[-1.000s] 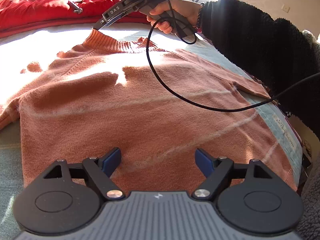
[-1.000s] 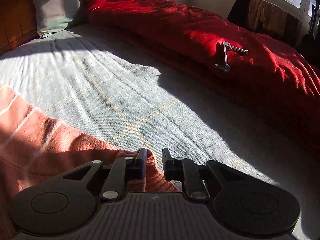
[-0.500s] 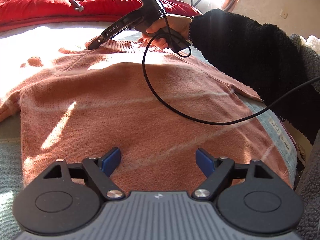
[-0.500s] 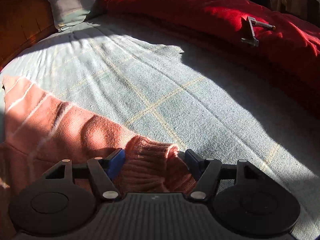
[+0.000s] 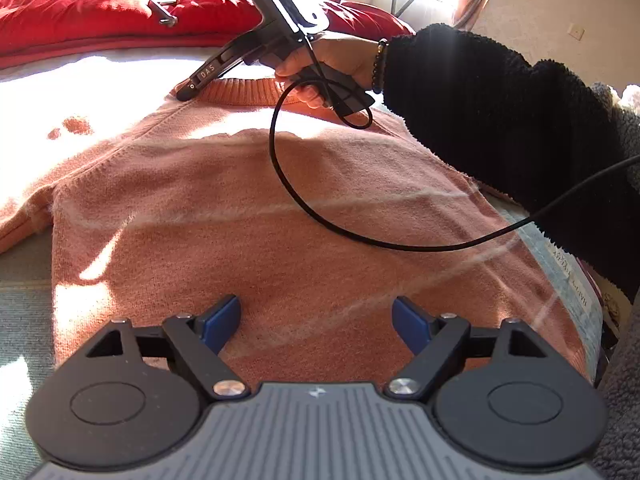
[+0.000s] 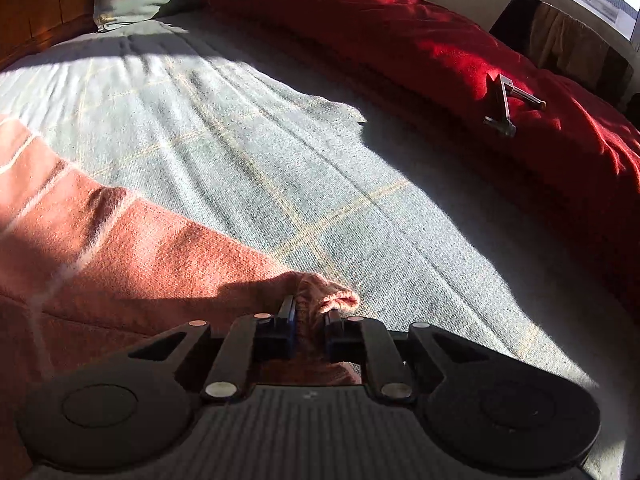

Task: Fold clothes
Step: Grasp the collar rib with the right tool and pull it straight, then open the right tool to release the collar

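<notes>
A: Working left to right, where does the orange sweater [image 5: 248,216] lie?

B: Spread flat, neckline away from us, on the pale green bedspread [image 6: 320,168]; one sleeve [image 5: 24,216] runs off the left edge of the left view. The left gripper [image 5: 316,320] hangs low over the hem end, jaws wide apart, holding nothing.

A: And the right gripper [image 6: 308,316]?

B: Its jaws are clamped on the ribbed collar [image 5: 248,92], with knit bunched between the pads. A hand [image 5: 332,64] in a dark fleece sleeve [image 5: 500,120] holds it, and a black cable [image 5: 288,184] loops across the chest.

A: How should this grip be handled?

B: I'd judge the bite should stay on the ribbing, which is firmer than the loose knit. Any lift should be slow and level so the body doesn't drag or stretch, with the cable kept out of the fold. Whether a fold follows or the shirt is only being straightened, I can't tell.

A: Any writing?

B: "DAS" on the right gripper's finger [image 5: 208,74]. Printed lettering runs along something flat at the bed's right edge [image 5: 568,272], too skewed to read.

A: Further right?

B: A red duvet [image 6: 440,52] with a metal bracket [image 6: 504,108] lying on it.
</notes>
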